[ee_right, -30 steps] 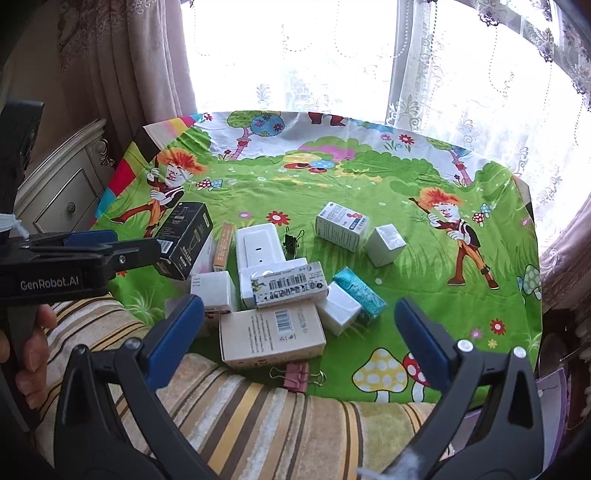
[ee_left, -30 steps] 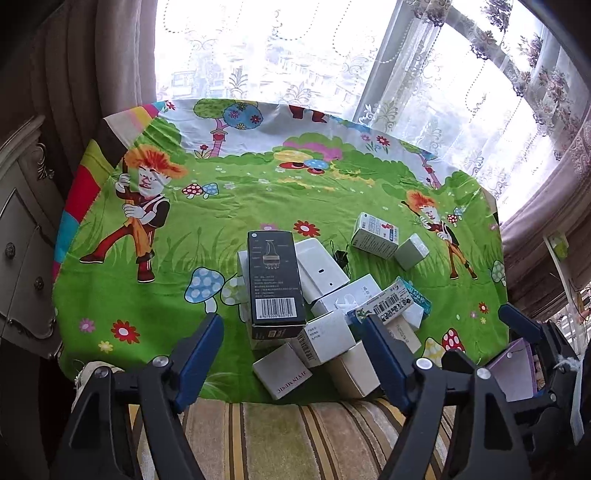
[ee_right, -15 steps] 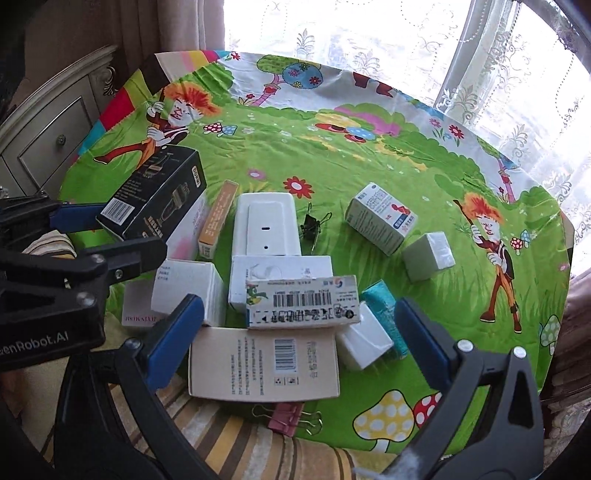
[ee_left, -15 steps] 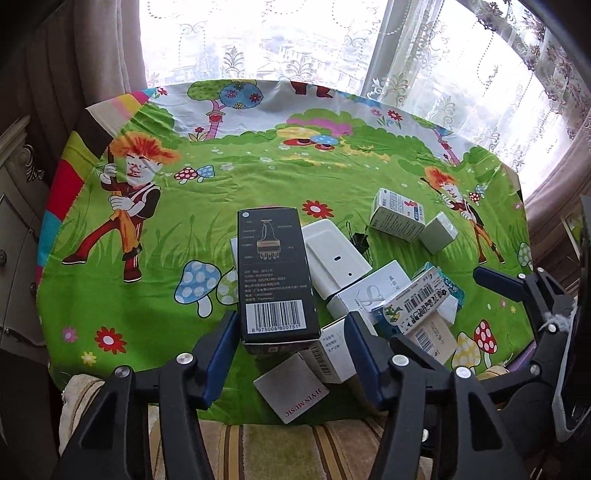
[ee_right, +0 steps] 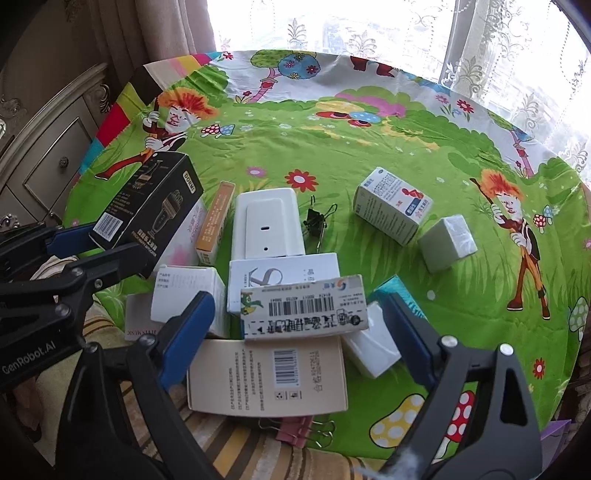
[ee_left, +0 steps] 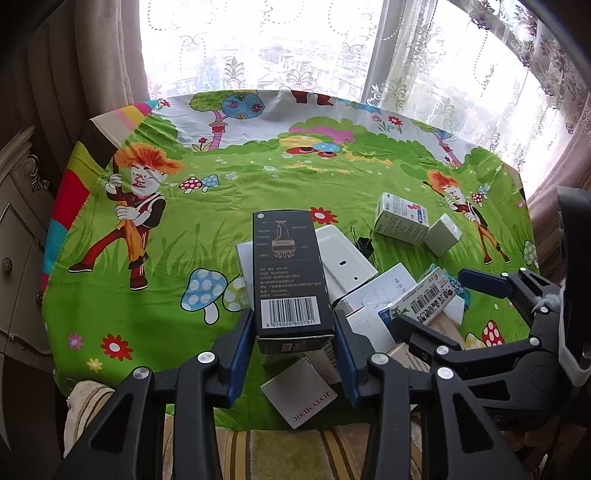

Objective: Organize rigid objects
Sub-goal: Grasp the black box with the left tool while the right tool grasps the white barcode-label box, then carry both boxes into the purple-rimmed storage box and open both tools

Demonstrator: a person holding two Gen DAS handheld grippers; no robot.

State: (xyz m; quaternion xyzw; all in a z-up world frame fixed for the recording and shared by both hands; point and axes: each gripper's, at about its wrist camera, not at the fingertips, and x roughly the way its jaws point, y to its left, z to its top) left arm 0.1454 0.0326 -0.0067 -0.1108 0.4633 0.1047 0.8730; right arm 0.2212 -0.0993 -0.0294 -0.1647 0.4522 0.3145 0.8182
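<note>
Left hand-held gripper [ee_left: 294,334] just closed on the black barcode box [ee_left: 288,273]; right hand-held gripper [ee_right: 300,325] open, closing around the barcoded carton [ee_right: 303,306].

Strong daylight pours through the lace curtains [ee_left: 332,48], blowing the window [ee_right: 332,26] out white. The cartoon tablecloth [ee_left: 221,192] is evenly lit. Fisheye bending darkens both views' corners.
</note>
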